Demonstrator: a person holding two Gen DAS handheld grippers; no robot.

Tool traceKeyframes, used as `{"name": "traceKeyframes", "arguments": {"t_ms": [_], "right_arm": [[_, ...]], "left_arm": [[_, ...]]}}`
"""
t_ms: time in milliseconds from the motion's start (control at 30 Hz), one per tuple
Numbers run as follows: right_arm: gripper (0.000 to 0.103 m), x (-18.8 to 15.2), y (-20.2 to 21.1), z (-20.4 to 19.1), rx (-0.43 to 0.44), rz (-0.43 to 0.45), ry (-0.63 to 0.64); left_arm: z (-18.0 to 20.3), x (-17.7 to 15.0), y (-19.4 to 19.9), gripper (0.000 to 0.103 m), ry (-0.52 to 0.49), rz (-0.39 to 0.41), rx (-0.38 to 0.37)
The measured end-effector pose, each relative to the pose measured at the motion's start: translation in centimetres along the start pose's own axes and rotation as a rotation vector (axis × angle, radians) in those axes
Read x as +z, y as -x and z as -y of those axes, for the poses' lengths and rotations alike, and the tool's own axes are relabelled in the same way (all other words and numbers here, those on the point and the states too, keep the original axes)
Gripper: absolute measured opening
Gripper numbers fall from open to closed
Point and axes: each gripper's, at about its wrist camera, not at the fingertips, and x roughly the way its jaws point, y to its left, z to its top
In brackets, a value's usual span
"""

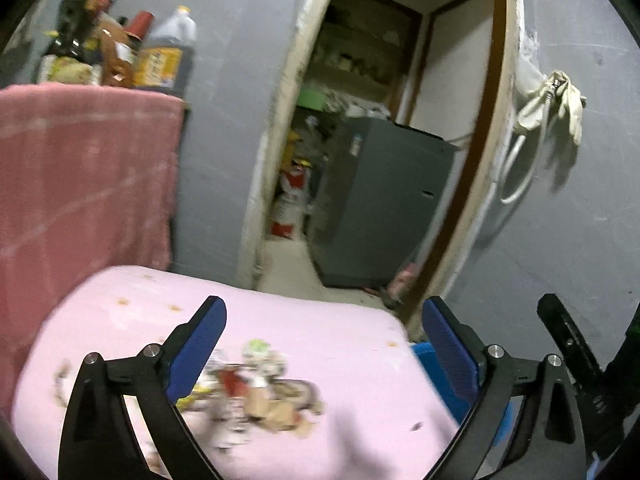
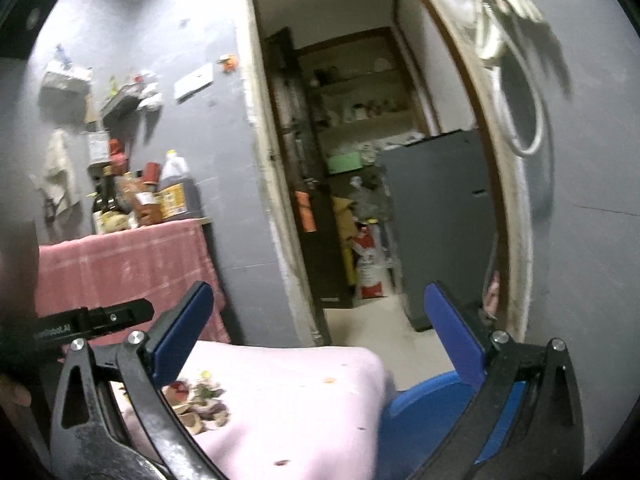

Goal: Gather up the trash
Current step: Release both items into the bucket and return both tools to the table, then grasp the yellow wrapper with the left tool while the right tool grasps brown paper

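A heap of trash (image 1: 260, 392), wrappers and scraps, lies on a pink-covered table (image 1: 340, 336). My left gripper (image 1: 324, 320) hangs above and in front of the heap, jaws wide and open, nothing between the blue pads (image 1: 200, 348). In the right wrist view the same trash heap (image 2: 200, 400) sits low left on the pink table (image 2: 300, 392). My right gripper (image 2: 316, 304) is open too, held level toward the doorway, empty. A blue bin (image 2: 432, 404) stands just past the table's right edge, also the blue bin (image 1: 424, 356) behind the left gripper's right finger.
A stand draped in a red cloth (image 2: 128, 264) holds bottles (image 2: 172, 192) at the left. An open doorway (image 2: 360, 200) ahead shows a grey cabinet (image 2: 440, 220) and shelves. A white hose and rag (image 1: 556, 100) hang on the right wall. The other gripper's black body (image 1: 572, 344) shows at right.
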Motion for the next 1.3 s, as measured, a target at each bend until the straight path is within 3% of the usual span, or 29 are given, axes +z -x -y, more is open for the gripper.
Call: {"name": "traceKeyframes", "arguments": {"t_ms": [200,567,933,1067,1300], "right_arm": [[0.103,-1.1,-1.6,-3.1,0.054,-0.036,0.038],[0.103,-3.5,-3.3,-6.8,0.071,-0.127,0.139],[0.103,-6.1,-6.8,-7.1,0.141,-0.391,0.100],[0.102,-6.8,-7.4,-7.4,0.170,-0.446,0.108],[0.080,-8.4,-8.7,-9.3,0.233,-0.574,0.179]], "left_arm": [[-2.5,-1.1,3.3,0.101,-0.036,0.077,0.107],[-6.3,-3.8,5.6,0.101,-0.123,0.075,0.214],[-9.2,-5.7,2.7,0.101,-0.084,-0.122,0.226],[-10.2,-5.9,1.5,0.101,-0.059,-0.193,0.223],[-10.8,-6.3,-0.1,0.100,-0.098,-0.304,0.189]]}}
